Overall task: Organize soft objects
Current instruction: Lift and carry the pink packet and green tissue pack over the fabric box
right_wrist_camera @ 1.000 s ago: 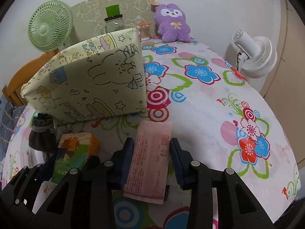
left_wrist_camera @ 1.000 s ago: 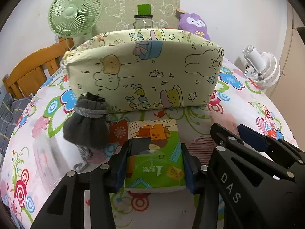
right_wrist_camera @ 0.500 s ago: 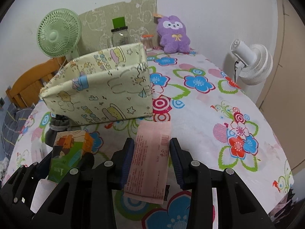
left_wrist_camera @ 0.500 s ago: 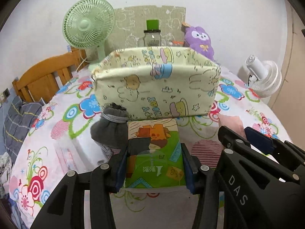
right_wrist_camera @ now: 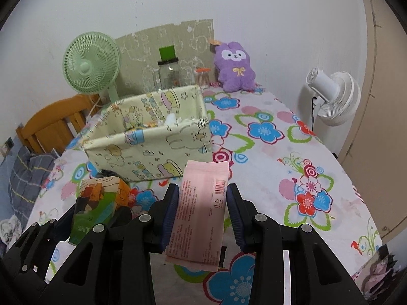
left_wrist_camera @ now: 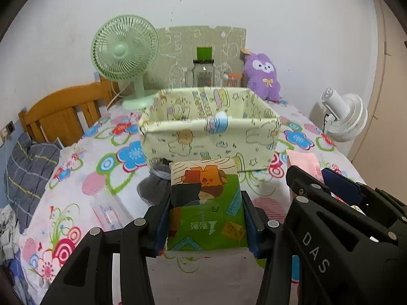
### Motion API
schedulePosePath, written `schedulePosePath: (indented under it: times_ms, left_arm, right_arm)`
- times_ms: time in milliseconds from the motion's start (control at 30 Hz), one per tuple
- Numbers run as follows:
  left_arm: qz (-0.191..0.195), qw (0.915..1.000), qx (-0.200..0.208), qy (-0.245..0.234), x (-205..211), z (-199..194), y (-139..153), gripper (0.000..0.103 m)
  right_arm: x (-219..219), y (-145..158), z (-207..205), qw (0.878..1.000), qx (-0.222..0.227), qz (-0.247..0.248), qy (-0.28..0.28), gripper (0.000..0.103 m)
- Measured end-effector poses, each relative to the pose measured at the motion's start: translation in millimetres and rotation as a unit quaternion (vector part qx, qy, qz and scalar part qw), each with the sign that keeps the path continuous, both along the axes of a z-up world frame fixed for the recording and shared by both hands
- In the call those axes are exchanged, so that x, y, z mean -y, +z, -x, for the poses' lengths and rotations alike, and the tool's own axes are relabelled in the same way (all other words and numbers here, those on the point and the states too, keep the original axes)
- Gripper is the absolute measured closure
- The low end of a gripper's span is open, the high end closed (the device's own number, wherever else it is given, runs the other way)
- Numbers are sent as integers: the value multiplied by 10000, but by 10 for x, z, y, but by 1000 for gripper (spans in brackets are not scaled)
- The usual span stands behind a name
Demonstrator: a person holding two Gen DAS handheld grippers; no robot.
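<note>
My left gripper [left_wrist_camera: 206, 203] is shut on a green and orange tissue pack [left_wrist_camera: 204, 203], held above the table. The same tissue pack [right_wrist_camera: 98, 203] shows at lower left in the right wrist view. My right gripper [right_wrist_camera: 202, 200] is shut on a pink flat packet [right_wrist_camera: 201, 208], also lifted; that pink packet [left_wrist_camera: 304, 162] peeks out past the right gripper's black frame in the left wrist view. Ahead of both stands an open pale-yellow fabric bin [left_wrist_camera: 211, 132] with cartoon prints, its cavity [right_wrist_camera: 152, 117] holding a few small items. A grey drawstring pouch [left_wrist_camera: 154, 185] lies at the bin's front left foot.
The flowered tablecloth [right_wrist_camera: 279, 152] covers a round table. At the back stand a green fan [left_wrist_camera: 124, 56], a glass jar [left_wrist_camera: 203, 73] and a purple plush [left_wrist_camera: 262, 76]. A white fan [right_wrist_camera: 333, 96] is at the right edge, a wooden chair [left_wrist_camera: 61, 117] at left.
Both grippers have risen with their packs, so the view now looks down over the bin's rim into its cavity. The bin and pouch appear lower and farther away.
</note>
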State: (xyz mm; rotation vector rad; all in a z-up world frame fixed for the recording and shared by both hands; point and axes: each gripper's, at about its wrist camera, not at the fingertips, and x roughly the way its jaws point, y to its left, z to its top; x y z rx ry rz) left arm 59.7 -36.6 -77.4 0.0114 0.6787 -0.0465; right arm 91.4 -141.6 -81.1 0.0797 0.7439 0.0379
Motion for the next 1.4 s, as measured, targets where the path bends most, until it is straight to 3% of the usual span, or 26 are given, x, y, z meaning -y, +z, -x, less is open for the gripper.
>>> schedulePosePath:
  times_ms: [733, 1400]
  left_arm:
    - [138, 9980, 612, 85, -7, 212, 655, 52]
    - [161, 9957, 907, 70, -68, -33, 961, 52]
  right_arm:
    - [0, 692, 178, 9975, 665, -118, 194, 61]
    - [-71, 1041, -87, 9950, 958, -156, 249, 61]
